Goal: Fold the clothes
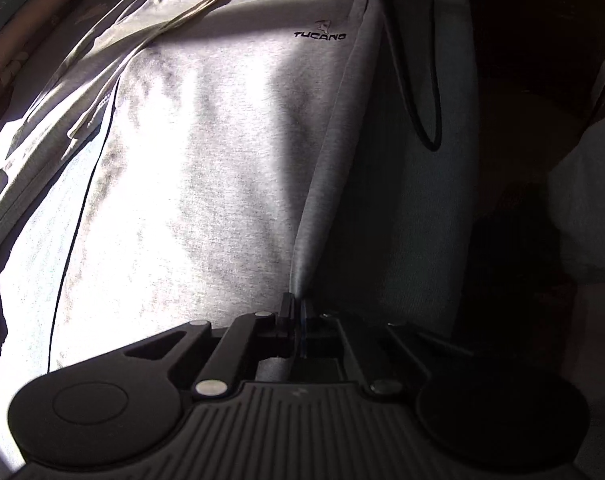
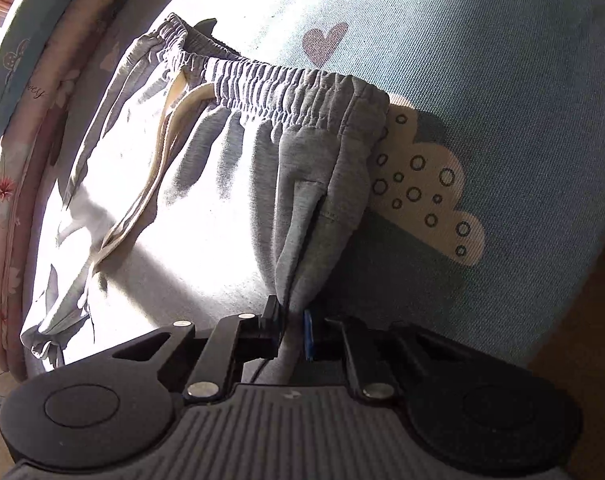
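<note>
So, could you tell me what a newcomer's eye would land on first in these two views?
The grey sweatpants, glaring in sunlight across a blue bedsheet printed with a heart and a cloud. Both grippers pinch them: the right gripper near the elastic waistband, the left gripper on a fabric ridge below the black TUCANO logo.
</note>
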Demonstrator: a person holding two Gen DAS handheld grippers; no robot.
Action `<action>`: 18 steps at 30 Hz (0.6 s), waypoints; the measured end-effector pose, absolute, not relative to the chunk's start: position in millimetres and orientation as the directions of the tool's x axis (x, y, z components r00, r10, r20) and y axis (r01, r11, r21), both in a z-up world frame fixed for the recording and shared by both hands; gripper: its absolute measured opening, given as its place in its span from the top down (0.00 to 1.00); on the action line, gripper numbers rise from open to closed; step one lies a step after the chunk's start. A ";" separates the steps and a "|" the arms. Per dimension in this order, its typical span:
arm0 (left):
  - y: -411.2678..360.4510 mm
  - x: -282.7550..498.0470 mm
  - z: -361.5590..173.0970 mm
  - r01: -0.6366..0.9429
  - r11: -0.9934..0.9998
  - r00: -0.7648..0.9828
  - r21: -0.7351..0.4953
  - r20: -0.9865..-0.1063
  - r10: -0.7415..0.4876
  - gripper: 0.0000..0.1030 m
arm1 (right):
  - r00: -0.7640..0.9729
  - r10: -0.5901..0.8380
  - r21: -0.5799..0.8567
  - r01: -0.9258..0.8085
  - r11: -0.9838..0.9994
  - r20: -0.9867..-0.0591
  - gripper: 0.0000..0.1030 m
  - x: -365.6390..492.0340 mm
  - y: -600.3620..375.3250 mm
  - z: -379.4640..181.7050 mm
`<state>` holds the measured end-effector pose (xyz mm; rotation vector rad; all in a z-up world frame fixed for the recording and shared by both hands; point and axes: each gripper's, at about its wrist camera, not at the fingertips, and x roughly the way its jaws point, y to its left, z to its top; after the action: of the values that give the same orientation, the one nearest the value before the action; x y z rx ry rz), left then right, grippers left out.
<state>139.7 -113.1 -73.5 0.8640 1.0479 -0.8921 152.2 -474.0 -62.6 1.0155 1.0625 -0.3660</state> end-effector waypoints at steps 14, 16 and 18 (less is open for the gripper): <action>-60.9 184.4 -44.7 0.736 0.671 0.267 0.095 -0.951 -0.159 0.89 | 0.434 -0.027 0.306 0.677 0.669 -0.901 0.64 145.8 -479.0 -21.5; -54.7 202.6 -48.4 0.678 0.728 0.299 0.098 -0.942 -0.151 0.88 | 0.466 -0.047 0.284 0.613 0.737 -0.883 0.63 164.0 -475.9 -16.7; -51.5 213.5 -55.7 0.648 0.757 0.303 0.083 -0.940 -0.155 0.87 | 0.483 -0.052 0.260 0.555 0.790 -0.874 0.63 182.9 -470.5 -19.9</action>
<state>213.5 -51.5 -55.7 0.5027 1.1489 -0.5626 182.9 -470.5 -19.9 0.5667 1.0079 -0.3949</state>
